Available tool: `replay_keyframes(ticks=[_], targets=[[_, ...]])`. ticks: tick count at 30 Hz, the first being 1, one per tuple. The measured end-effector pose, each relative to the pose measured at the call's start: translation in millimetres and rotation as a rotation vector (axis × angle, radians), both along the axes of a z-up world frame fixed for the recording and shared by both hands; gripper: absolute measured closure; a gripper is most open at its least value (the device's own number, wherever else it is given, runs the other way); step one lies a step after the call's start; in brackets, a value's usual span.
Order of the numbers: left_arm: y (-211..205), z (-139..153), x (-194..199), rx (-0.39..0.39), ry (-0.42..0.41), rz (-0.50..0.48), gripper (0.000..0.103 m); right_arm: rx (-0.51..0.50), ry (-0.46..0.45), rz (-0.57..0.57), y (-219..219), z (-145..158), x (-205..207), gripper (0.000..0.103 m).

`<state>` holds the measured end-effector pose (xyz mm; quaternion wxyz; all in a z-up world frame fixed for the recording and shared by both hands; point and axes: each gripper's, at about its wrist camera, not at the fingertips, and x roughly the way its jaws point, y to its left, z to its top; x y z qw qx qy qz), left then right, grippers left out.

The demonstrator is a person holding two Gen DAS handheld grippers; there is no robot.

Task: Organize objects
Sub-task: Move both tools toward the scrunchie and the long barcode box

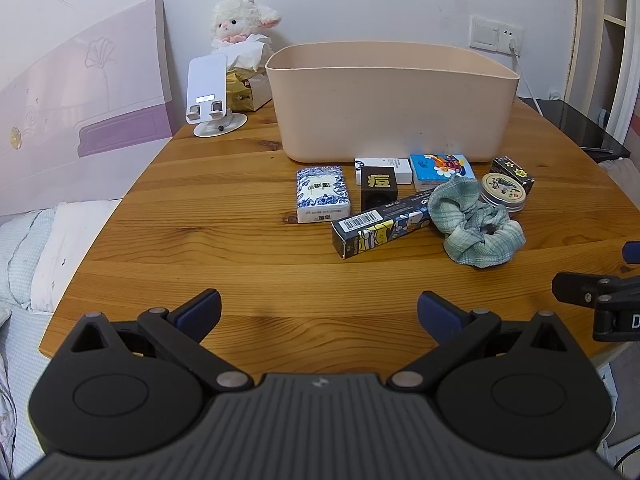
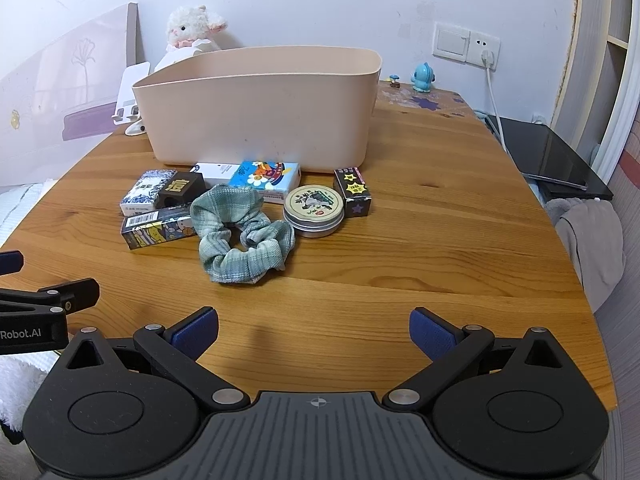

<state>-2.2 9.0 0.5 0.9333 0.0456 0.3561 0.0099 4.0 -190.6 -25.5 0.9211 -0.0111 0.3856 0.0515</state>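
A peach plastic bin [image 1: 392, 100] [image 2: 256, 108] stands at the back of the wooden table [image 1: 240, 264]. In front of it lie small items: a blue-white tissue pack [image 1: 322, 194], a black cube box [image 1: 379, 188], a long dark box [image 1: 380, 228], a green scrunchie [image 1: 476, 224] [image 2: 240, 236], a round tin [image 1: 503, 191] [image 2: 314, 210], a blue cartoon pack [image 1: 440, 170] and a small black star box [image 2: 353, 191]. My left gripper [image 1: 319, 312] and right gripper [image 2: 314, 330] are both open and empty, above the near table edge.
A white phone stand [image 1: 208, 96], a tissue box and a plush lamb [image 1: 240, 20] stand back left. A wall socket with a cable [image 2: 490, 76] and a blue figurine [image 2: 423, 77] are back right. A dark tablet [image 2: 556, 156] lies right. A bed lies left.
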Motion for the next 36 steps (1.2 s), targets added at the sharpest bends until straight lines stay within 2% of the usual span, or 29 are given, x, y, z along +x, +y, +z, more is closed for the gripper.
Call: replay_keyframes(ticks=[22, 28, 36], targets=[[5, 0, 11, 0.029, -0.013, -0.077, 0.000, -0.006, 0.001, 0.032, 10, 1, 9, 0.000], [3, -2, 28, 0.058, -0.020, -0.136, 0.000, -0.011, 0.000, 0.055, 16, -2, 21, 0.000], [6, -15, 60, 0.051, 0.013, -0.192, 0.000, -0.027, 0.001, 0.081, 22, -7, 42, 0.000]])
